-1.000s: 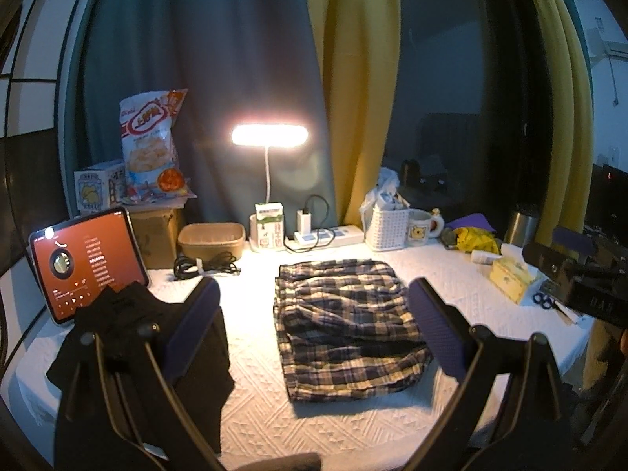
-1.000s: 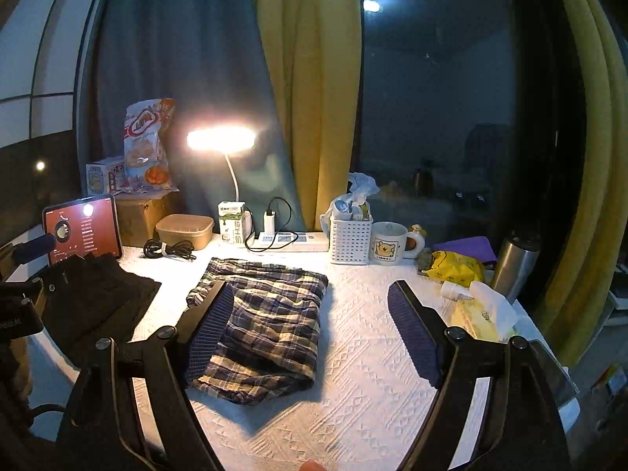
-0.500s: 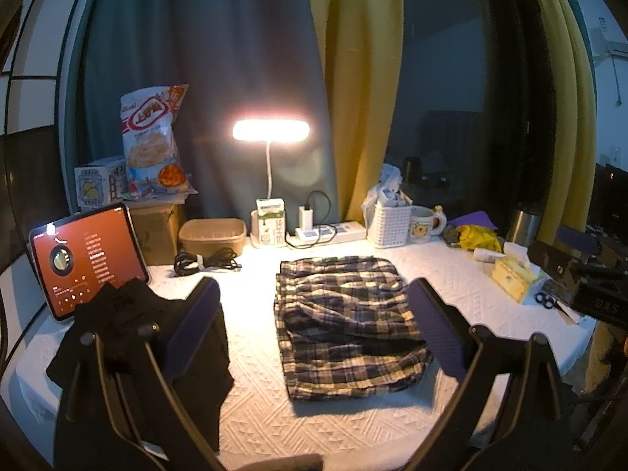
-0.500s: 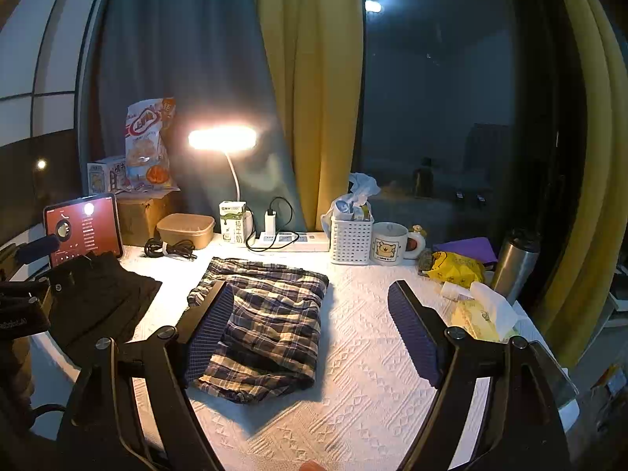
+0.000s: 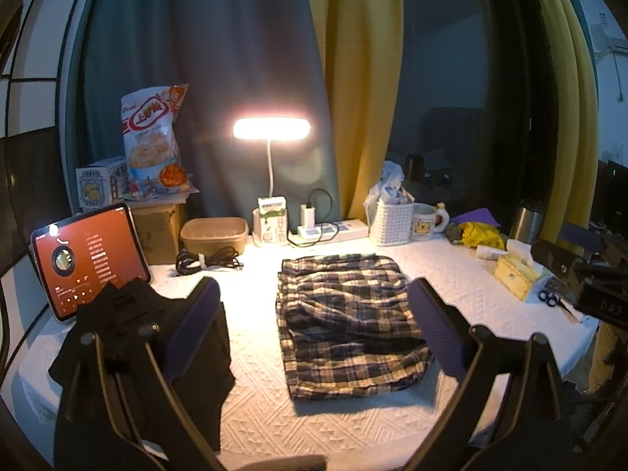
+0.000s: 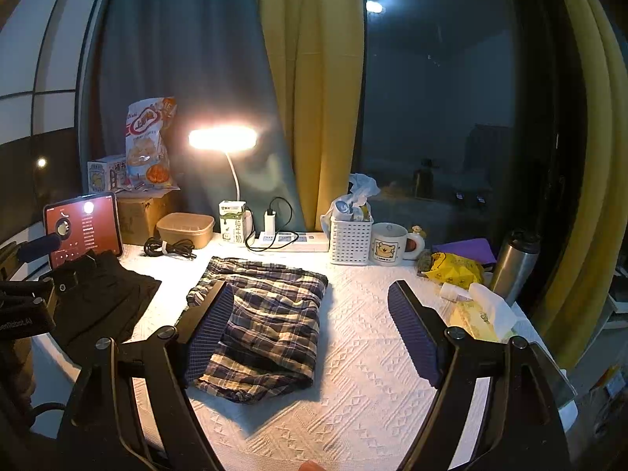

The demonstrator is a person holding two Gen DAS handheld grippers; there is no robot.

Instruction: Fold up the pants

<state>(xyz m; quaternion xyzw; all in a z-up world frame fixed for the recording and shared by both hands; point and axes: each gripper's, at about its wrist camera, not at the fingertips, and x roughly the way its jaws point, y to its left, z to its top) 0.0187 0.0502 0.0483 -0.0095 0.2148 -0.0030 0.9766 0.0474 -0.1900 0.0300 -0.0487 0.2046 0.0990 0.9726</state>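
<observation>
Pants [image 5: 349, 325], plaid and folded into a rough rectangle, lie flat in the middle of the table [image 5: 353, 424]. Their long axis runs from the near edge toward the lamp [image 5: 271, 129] at the back, leaning slightly left in the right wrist view [image 6: 259, 325].

Both grippers hover above the near edge, tilted somewhat downward, touching no cloth. The left gripper [image 5: 314, 325] stands wide, the pants seen between its fingers. The right gripper [image 6: 310, 333] is also wide and empty; its left finger [image 6: 208, 325] covers the pants' left edge.

A black garment [image 5: 145, 345] lies left of the pants, partly hidden behind the left gripper's finger; its shape is hard to make out. The tablet [image 5: 88, 259] stands behind it.
</observation>
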